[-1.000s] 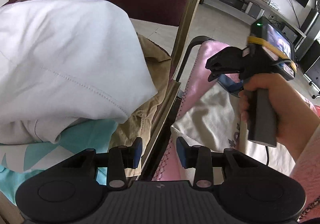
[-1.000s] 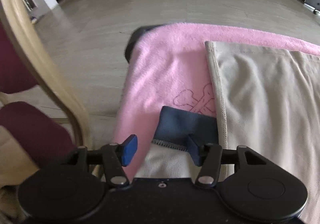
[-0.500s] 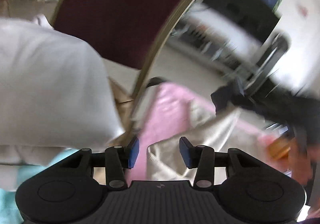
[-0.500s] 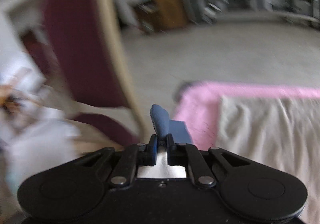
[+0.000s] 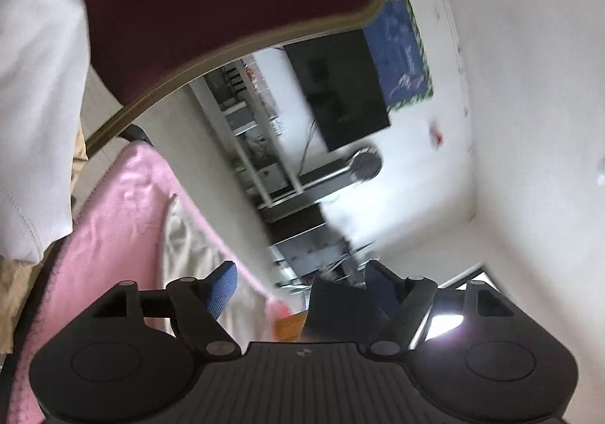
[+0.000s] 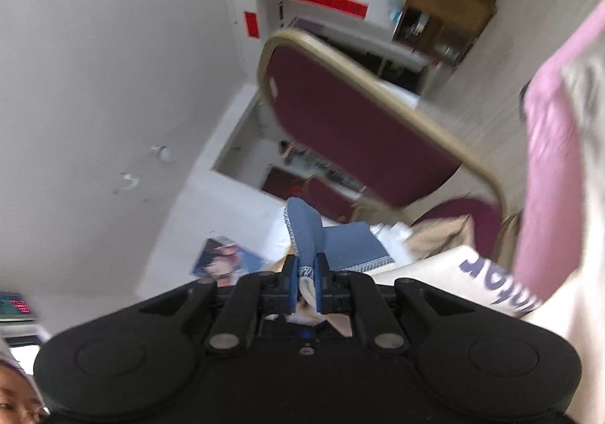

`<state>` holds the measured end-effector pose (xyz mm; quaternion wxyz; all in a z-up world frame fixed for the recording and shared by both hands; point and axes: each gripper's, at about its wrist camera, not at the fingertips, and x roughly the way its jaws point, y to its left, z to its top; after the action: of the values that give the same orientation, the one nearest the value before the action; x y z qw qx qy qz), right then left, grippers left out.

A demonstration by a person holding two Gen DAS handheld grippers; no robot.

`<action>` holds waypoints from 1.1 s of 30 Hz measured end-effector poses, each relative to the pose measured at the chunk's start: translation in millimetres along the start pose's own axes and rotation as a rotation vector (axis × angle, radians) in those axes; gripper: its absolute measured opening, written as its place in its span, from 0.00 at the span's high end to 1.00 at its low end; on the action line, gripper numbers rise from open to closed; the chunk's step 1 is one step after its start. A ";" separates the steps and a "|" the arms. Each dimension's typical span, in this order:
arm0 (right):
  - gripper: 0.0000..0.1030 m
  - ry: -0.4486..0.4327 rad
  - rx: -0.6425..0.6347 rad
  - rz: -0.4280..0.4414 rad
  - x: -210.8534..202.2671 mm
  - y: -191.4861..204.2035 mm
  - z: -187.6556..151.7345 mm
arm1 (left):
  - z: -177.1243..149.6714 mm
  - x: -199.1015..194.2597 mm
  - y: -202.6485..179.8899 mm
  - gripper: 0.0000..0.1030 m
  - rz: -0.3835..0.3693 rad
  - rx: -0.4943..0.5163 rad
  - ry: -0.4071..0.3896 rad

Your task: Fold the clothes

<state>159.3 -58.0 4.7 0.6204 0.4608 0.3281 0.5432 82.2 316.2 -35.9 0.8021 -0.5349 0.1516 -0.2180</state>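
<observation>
Blue-cuffed cream garment [image 6: 469, 273] — pinched by its cuff in right gripper [image 6: 306, 286], just lifted off pink blanket [image 5: 113, 220] | left gripper [image 5: 302, 284] spread wider, empty — likely unfurling for folding.

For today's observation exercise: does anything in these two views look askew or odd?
Yes. The right tool is shut on the garment's blue collar, lifting it off the pink blanket. The left tool gapes open, empty. Both views are tilted and blurred.
</observation>
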 end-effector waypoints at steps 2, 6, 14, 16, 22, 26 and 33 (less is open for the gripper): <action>0.91 0.035 0.021 0.030 5.4 -3.7 -3.7 | 2.6 3.5 10.5 0.28 -0.064 -0.064 0.005; 0.91 0.081 0.057 0.085 20.4 1.6 -13.6 | 4.6 6.5 11.9 0.23 -0.210 -0.106 0.023; 0.89 0.005 0.141 0.046 20.8 -19.3 10.1 | 4.7 15.7 7.2 0.30 -0.247 -0.057 0.057; 0.89 -0.011 0.148 0.034 21.9 -20.5 15.4 | 3.7 17.3 4.7 0.33 -0.244 -0.022 0.070; 0.89 -0.033 0.135 -0.013 27.3 -20.8 20.5 | -2.9 17.3 -1.1 0.50 -0.193 0.063 0.085; 0.89 -0.046 0.122 -0.048 30.5 -20.1 21.8 | -6.6 21.2 -3.7 0.92 -0.107 0.101 0.095; 0.82 -0.069 0.099 -0.111 36.1 -18.7 24.0 | -10.5 13.9 -21.9 0.96 0.047 0.226 0.003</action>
<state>195.1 -27.7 -0.6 0.6370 0.4903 0.3580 0.4751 85.1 293.4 -19.7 0.8620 -0.4371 0.1397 -0.2154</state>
